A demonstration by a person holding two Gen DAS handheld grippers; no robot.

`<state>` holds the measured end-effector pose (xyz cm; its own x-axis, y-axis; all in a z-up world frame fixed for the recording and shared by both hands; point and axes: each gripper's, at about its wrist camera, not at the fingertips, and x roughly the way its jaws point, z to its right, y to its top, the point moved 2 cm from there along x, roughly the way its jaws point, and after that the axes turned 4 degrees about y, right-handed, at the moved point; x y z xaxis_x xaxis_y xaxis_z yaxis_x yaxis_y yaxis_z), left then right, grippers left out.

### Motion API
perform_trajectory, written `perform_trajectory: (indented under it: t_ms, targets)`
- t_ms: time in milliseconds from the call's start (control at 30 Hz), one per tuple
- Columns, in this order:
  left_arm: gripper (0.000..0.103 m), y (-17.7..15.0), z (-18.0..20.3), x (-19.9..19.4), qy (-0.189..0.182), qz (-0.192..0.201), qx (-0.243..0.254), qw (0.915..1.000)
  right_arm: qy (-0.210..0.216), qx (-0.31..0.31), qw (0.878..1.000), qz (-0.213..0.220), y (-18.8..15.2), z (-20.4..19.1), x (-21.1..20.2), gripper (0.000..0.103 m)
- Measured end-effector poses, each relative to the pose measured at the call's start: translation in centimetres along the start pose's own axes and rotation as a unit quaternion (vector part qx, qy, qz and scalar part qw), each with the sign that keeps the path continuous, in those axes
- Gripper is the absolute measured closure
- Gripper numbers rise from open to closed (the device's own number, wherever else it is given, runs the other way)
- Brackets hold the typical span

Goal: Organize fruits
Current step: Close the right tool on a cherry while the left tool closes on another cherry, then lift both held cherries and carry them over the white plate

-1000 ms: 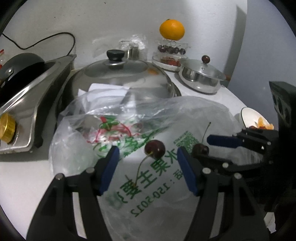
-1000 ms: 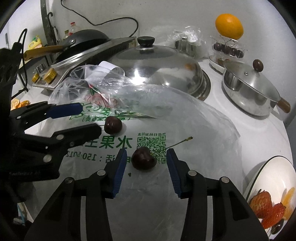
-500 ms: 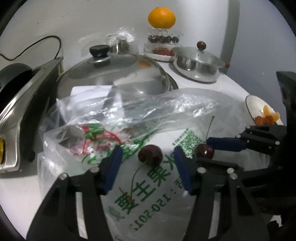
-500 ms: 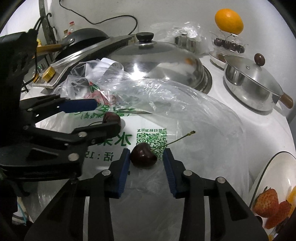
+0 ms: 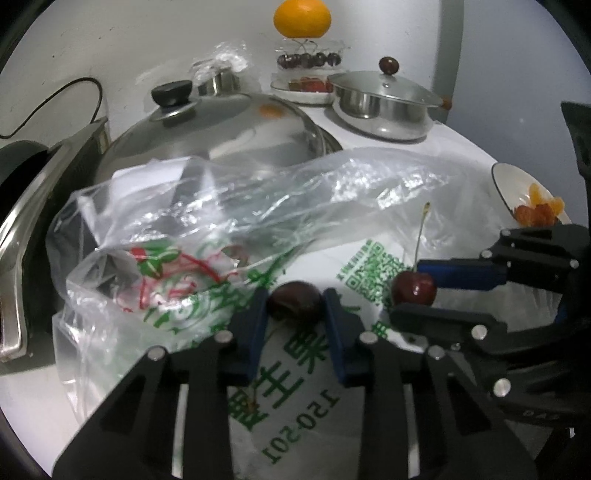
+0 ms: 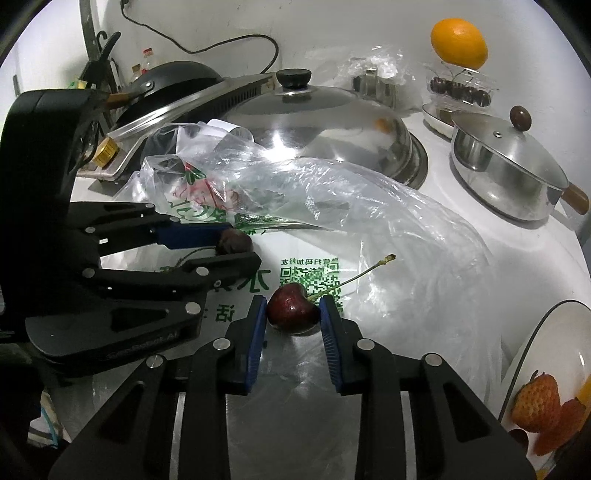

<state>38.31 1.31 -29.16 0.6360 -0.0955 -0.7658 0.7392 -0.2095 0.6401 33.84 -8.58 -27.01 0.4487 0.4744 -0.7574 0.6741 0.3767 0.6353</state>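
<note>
Two dark red cherries lie on a clear plastic bag (image 5: 229, 218) with green print. My left gripper (image 5: 294, 306) is shut on the left cherry (image 5: 294, 302), its blue pads touching both sides; its stem trails back between the fingers. My right gripper (image 6: 293, 314) is shut on the right cherry (image 6: 293, 308), whose long stem points up to the right. Each gripper shows in the other's view: the right gripper (image 5: 413, 295) with its cherry (image 5: 413, 290), the left gripper (image 6: 236, 247) with its cherry (image 6: 236, 242).
A tiered stand at the back holds an orange (image 5: 302, 17), cherries (image 5: 308, 59) and strawberries. A big domed steel lid (image 5: 221, 129), a small lidded pot (image 5: 384, 103), and a stove (image 6: 177, 99) stand behind the bag. A white plate (image 6: 546, 369) with strawberries sits right.
Both grippers have closed from open onto their cherries. The left gripper moved forward around its cherry; the right narrowed steadily until its pads touched.
</note>
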Motion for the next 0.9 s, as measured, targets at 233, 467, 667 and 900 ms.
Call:
perform_trajectory:
  t_ms: [233,467,667,900]
  targets:
    - [0.072,-0.3,-0.1,-0.8,-0.001,0.009,-0.002,1.0,-0.008,0.0,1.0,0.008,0.2,-0.1,-0.8,0.072]
    - [0.072,-0.3,-0.1,-3.0,-0.001,0.027,-0.005,0.9996,-0.015,-0.003,1.0,0.019,0.3,-0.4,-2.3,0.072]
    - [0.072,-0.6,0.3,-4.6,0.001,0.036,-0.008,0.9993,-0.021,-0.006,0.999,0.029,0.1,-1.0,-4.0,0.072]
    - [0.072,-0.7,1.3,-6.6,0.002,0.048,-0.004,0.9989,-0.026,-0.008,0.999,0.043,-0.3,-1.4,-6.1,0.072]
